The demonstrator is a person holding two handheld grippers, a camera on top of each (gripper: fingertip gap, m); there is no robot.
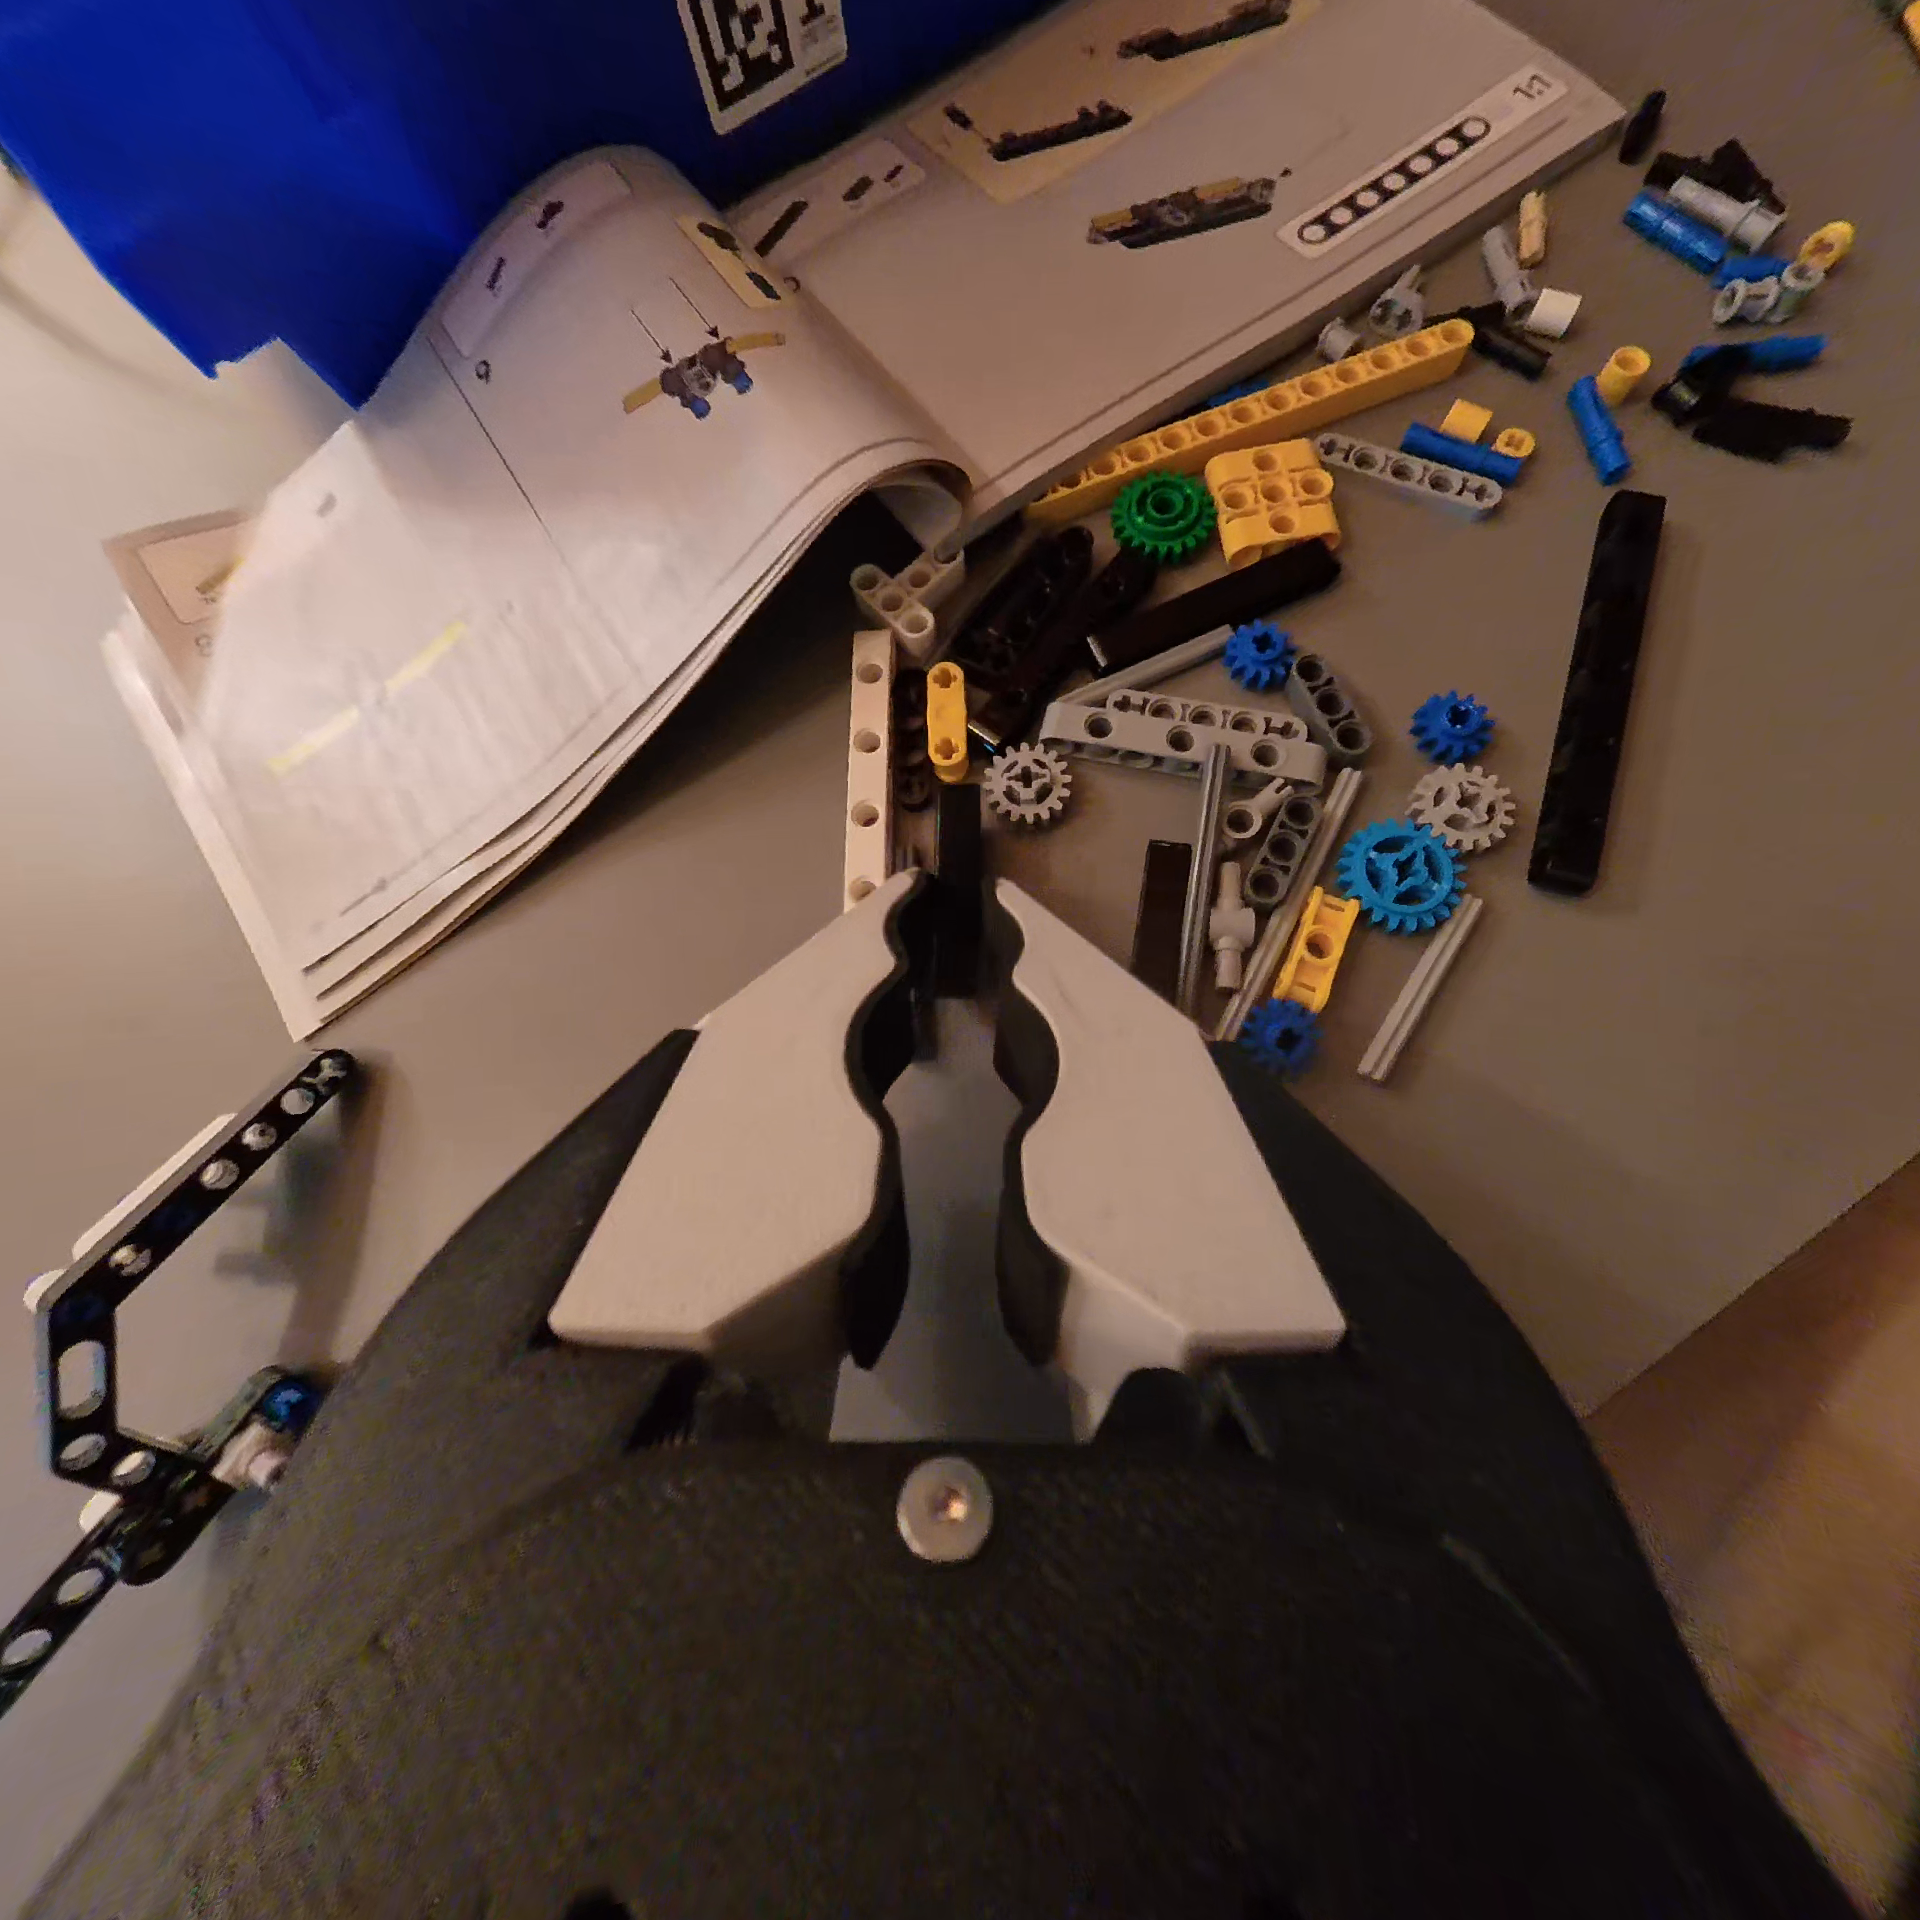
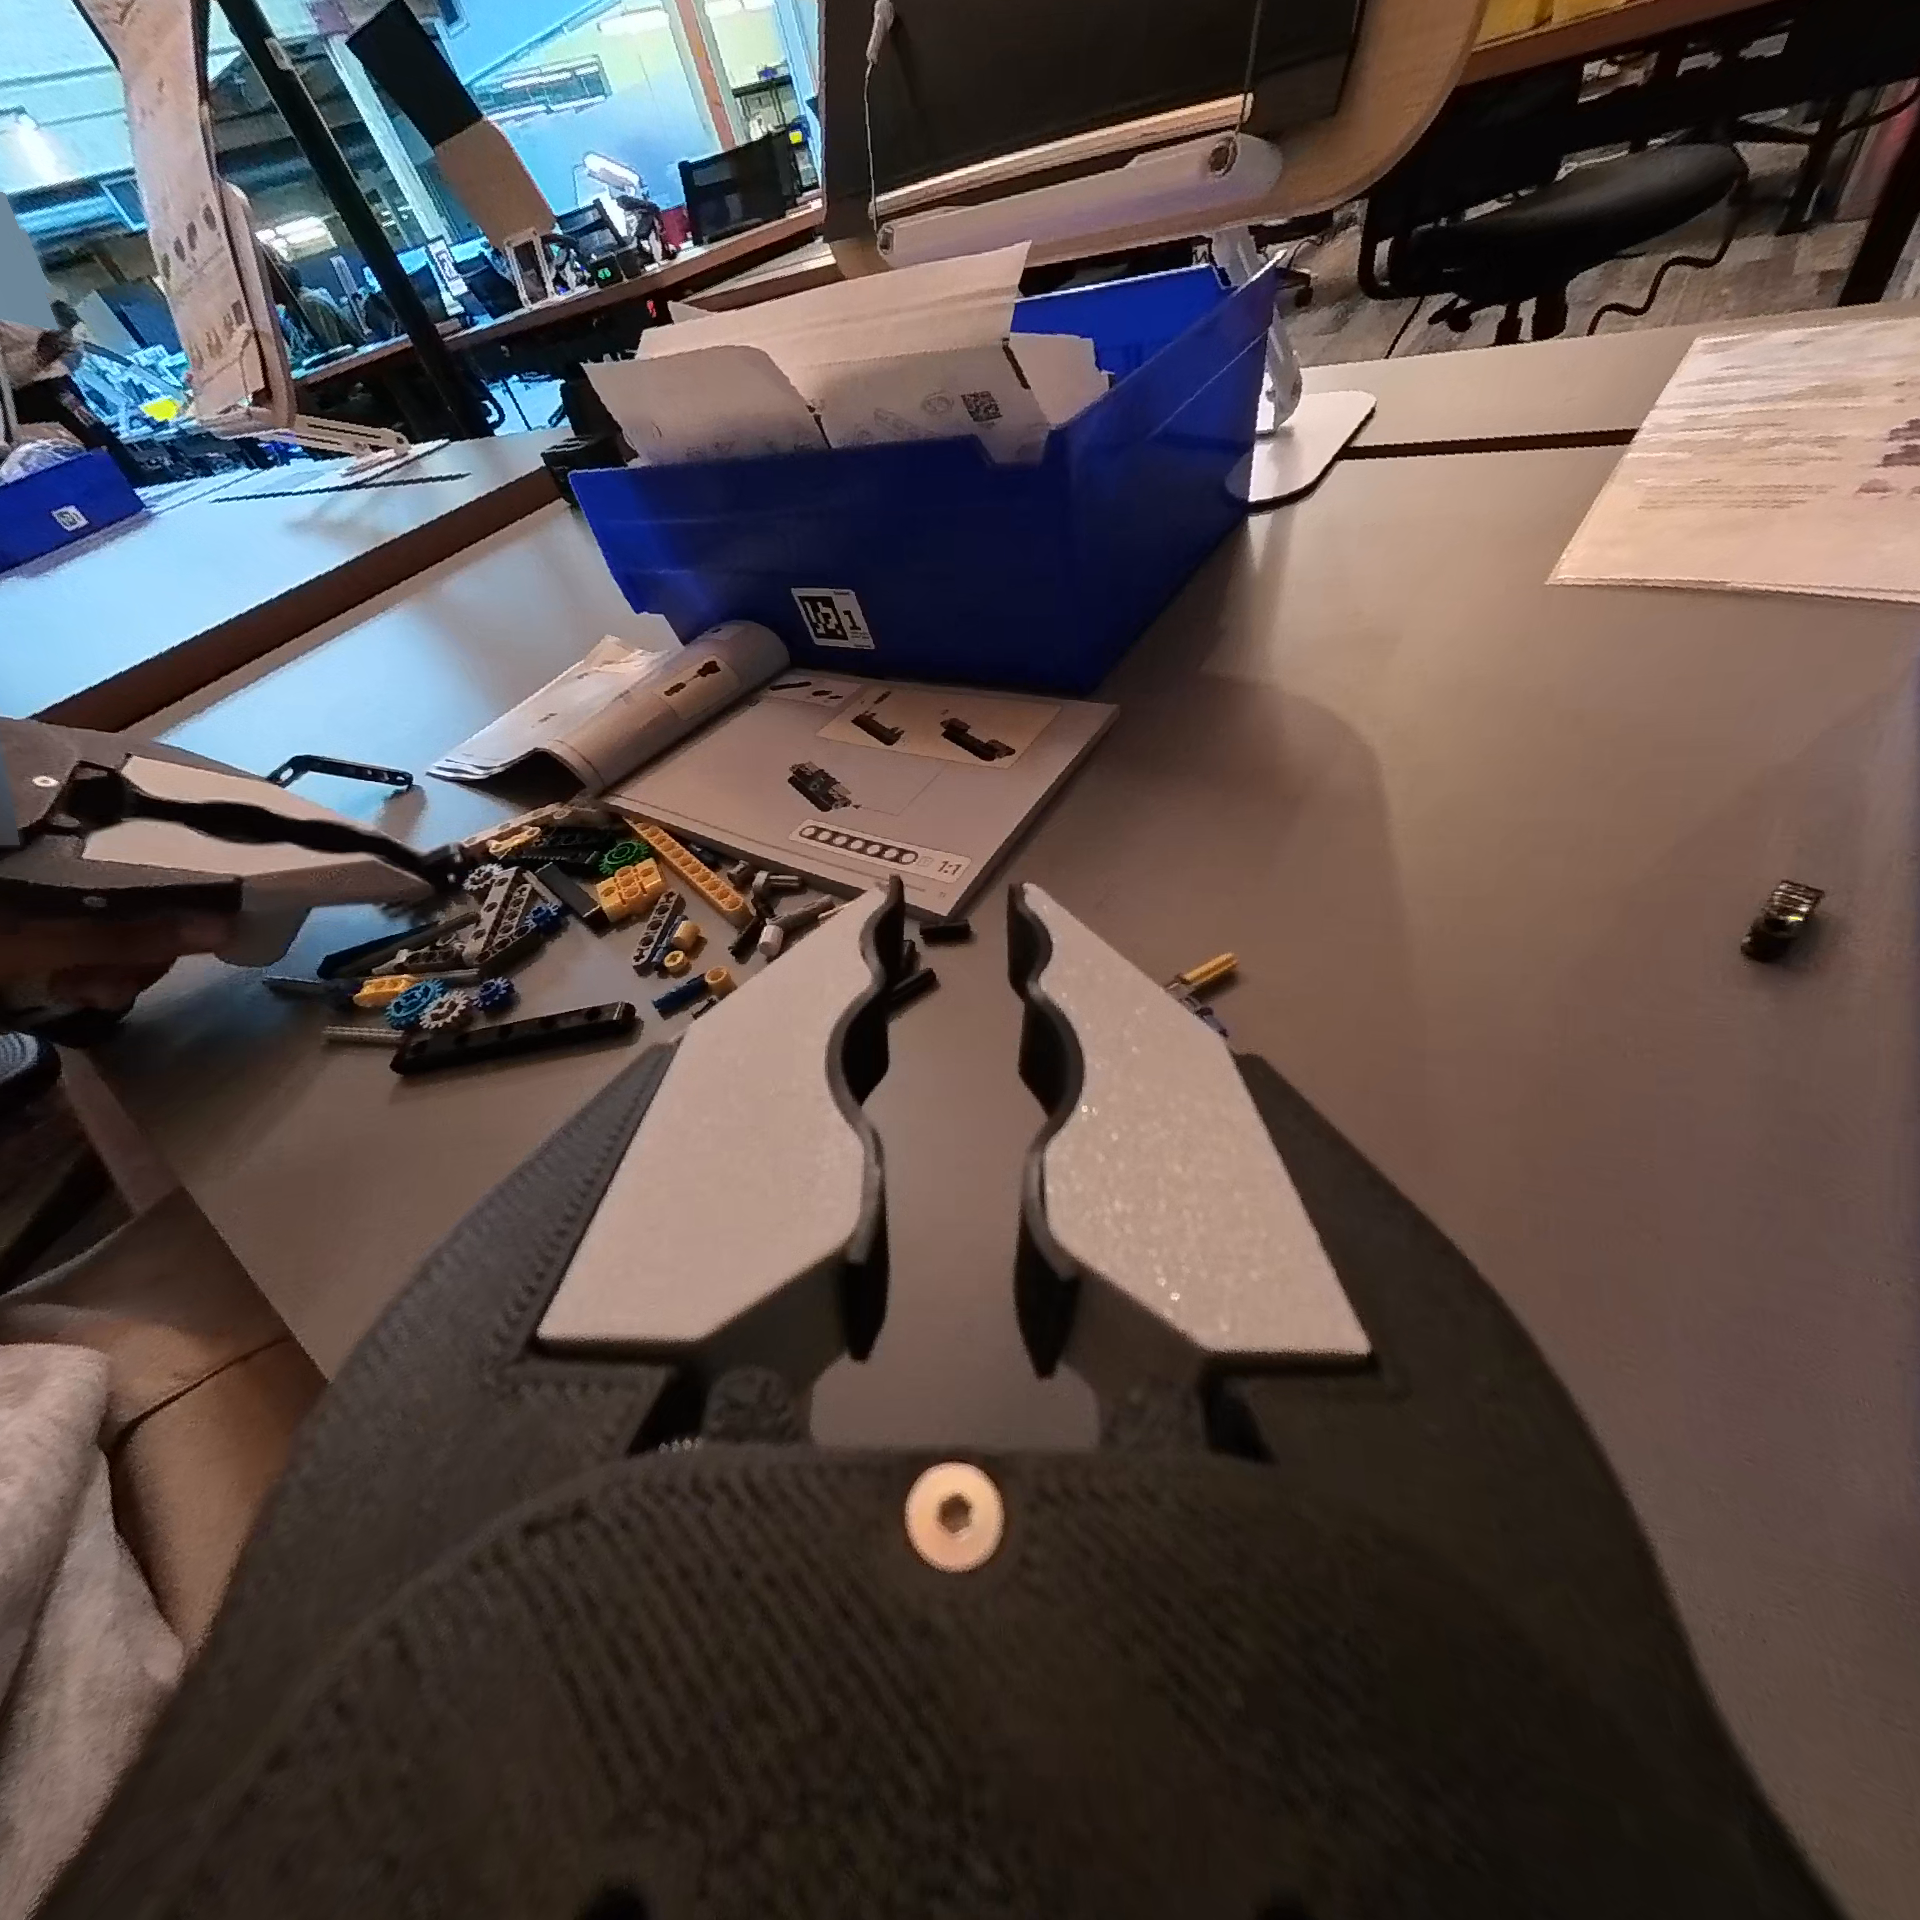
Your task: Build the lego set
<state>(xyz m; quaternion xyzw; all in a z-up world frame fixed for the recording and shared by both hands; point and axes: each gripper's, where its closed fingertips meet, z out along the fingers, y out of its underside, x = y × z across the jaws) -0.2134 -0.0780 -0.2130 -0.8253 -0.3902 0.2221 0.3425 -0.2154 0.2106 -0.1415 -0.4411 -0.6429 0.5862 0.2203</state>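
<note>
My left gripper (image 1: 956, 914) is shut on a short black piece (image 1: 958, 852) at the near edge of the pile of loose Lego pieces (image 1: 1247, 727); it also shows in the right wrist view (image 2: 436, 862) at the left. The pile holds yellow, grey and black beams, blue, grey and green gears, axles and pins. The open instruction booklet (image 1: 623, 520) lies behind it. A part-built black frame (image 1: 187, 1299) lies at the near left. My right gripper (image 2: 951, 904) is open and empty, above the table to the right of the pile (image 2: 582, 914).
A blue bin (image 2: 935, 540) with paper in it stands behind the booklet (image 2: 883, 790). A long black beam (image 2: 509, 1034) lies at the pile's near side. A yellow pin (image 2: 1205, 971), a small dark part (image 2: 1782, 920) and a printed sheet (image 2: 1766, 457) lie to the right. The grippers' ends are close to 30 centimetres from one another.
</note>
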